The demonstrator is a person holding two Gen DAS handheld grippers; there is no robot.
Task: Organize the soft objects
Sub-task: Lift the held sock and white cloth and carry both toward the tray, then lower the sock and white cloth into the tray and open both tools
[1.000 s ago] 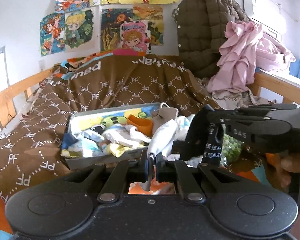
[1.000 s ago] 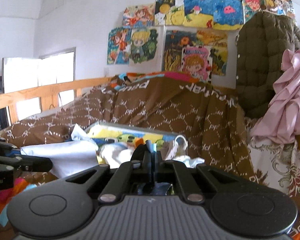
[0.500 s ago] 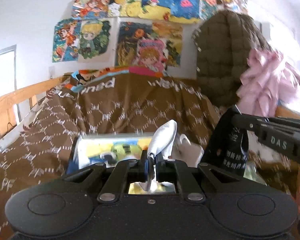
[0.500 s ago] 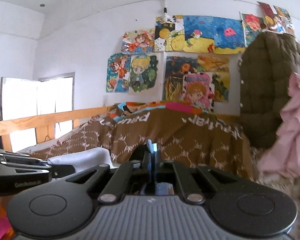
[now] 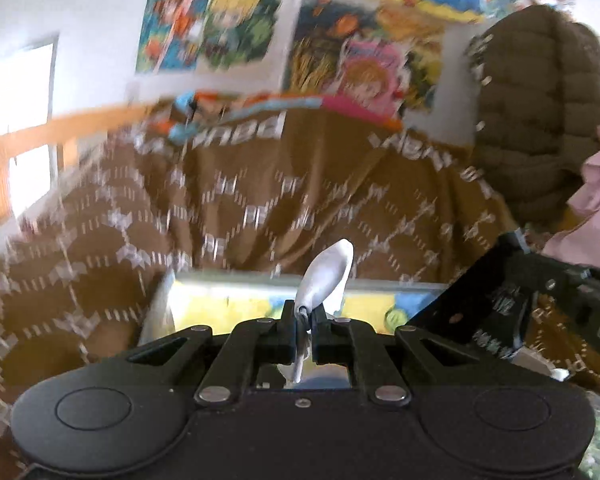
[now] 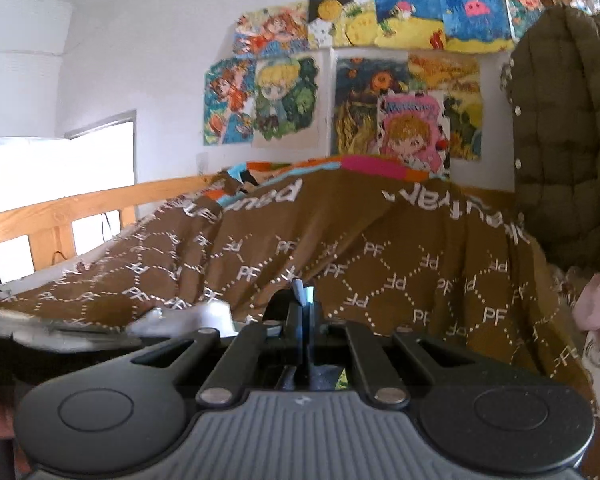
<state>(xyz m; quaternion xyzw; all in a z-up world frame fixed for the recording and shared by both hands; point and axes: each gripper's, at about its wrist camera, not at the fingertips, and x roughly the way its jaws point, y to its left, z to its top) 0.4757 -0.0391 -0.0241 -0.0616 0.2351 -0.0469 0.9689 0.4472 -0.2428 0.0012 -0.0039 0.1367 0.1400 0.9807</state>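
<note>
My left claw (image 5: 305, 334) is closed on a white soft cloth (image 5: 326, 276), held up above the grey box (image 5: 228, 280) on the bed's brown blanket (image 5: 260, 208). My right claw (image 6: 303, 330) is closed too, on a thin bluish piece (image 6: 299, 291) — what it is, I cannot tell. I judge the task is in the middle: both pieces are still to be placed. Compared with one second ago, both claws are raised higher — the socks inside the box are no longer visible.
</note>
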